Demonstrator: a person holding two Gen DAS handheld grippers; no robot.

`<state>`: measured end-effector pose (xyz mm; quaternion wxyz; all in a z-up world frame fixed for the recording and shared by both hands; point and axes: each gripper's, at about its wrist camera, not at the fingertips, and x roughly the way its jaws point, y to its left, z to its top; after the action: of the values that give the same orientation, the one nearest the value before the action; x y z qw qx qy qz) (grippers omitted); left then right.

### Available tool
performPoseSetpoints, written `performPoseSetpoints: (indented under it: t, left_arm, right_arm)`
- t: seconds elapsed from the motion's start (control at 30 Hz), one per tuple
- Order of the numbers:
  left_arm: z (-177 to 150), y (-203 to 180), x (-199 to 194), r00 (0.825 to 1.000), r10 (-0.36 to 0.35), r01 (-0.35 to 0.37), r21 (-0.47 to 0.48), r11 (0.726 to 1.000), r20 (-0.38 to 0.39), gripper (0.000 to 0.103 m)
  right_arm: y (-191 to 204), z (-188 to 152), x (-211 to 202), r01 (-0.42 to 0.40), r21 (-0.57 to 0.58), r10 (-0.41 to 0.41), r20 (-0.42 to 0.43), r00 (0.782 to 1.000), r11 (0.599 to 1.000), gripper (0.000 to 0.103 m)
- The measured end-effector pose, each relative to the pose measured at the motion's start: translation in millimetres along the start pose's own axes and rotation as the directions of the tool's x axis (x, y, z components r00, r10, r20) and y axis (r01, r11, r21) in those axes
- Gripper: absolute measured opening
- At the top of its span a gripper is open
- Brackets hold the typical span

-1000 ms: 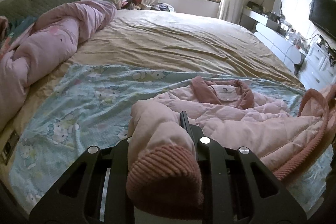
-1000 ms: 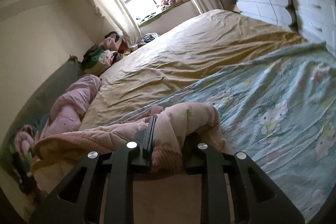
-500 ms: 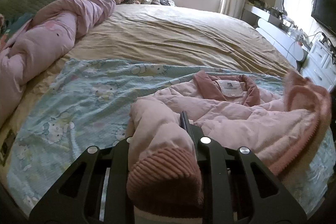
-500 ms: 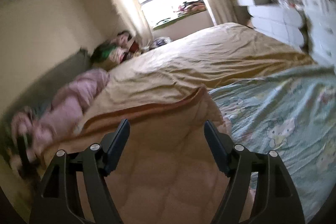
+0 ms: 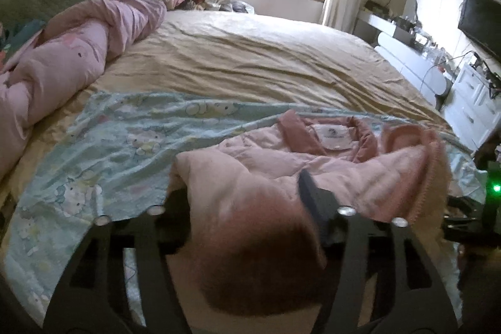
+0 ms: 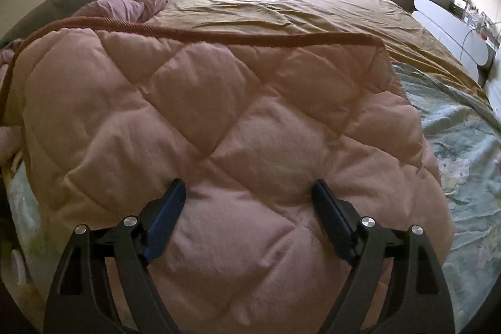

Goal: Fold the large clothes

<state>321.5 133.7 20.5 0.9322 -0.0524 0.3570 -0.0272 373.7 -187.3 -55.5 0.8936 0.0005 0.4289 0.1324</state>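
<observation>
Letting go on both sides: my right tool [image 6: 249, 208] has just been opening and stands wide over the quilted jacket [image 6: 219, 121], nothing pinched. My left tool [image 5: 244, 202] has also been opening; the cuff [image 5: 260, 255] lies loose between its jaws. The jacket rests on the blue sheet [image 5: 103, 152] on the bed [image 5: 250, 58], so I judge this fold laid down.

Left hand-held gripper [image 5: 241, 196]: matte black, triangular cutouts, silver screws. Right hand-held gripper [image 6: 249, 193]: the same, with blue pads [image 6: 164, 223].
</observation>
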Motion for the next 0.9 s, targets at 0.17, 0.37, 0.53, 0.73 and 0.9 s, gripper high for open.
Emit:
performPoseSetpoints:
  t: [0.17, 0.37, 0.53, 0.73, 0.9]
  left_arm:
    - [6.2, -4.5, -23.6, 0.998, -0.027, 0.028, -0.015, 1.0, 0.059, 0.068]
    - [11.3, -7.3, -61.1, 0.982, 0.002, -0.002, -0.001, 1.0, 0.19, 0.086]
    - [4.4, 5.9, -68.6, 0.978, 0.048, -0.051, 0.011, 0.999, 0.203, 0.092]
    - [-37.9, 55.5, -22.4, 0.993, 0.112, -0.108, -0.085, 0.991, 0.042, 0.092]
    - [-80.0, 73.2, 30.4, 0.991, 0.042, -0.056, -0.109, 0.992, -0.127, 0.092]
  right_arm:
    - [-3.9, -0.3, -2.0, -0.007, 0.012, 0.007, 0.011, 1.0, 1.0, 0.083]
    - [-15.0, -1.4, -18.7, -0.019, 0.026, 0.017, 0.052, 0.998, 0.999, 0.083]
    - [-37.5, 1.1, -49.2, 0.035, 0.067, -0.044, 0.152, 0.987, 0.997, 0.084]
    - [-85.0, 6.4, -55.3, 0.119, 0.178, -0.146, 0.143, 0.979, 0.977, 0.089]
    - [-104.3, 3.7, -34.6, 0.143, 0.202, -0.16, 0.073, 0.984, 0.969, 0.089]
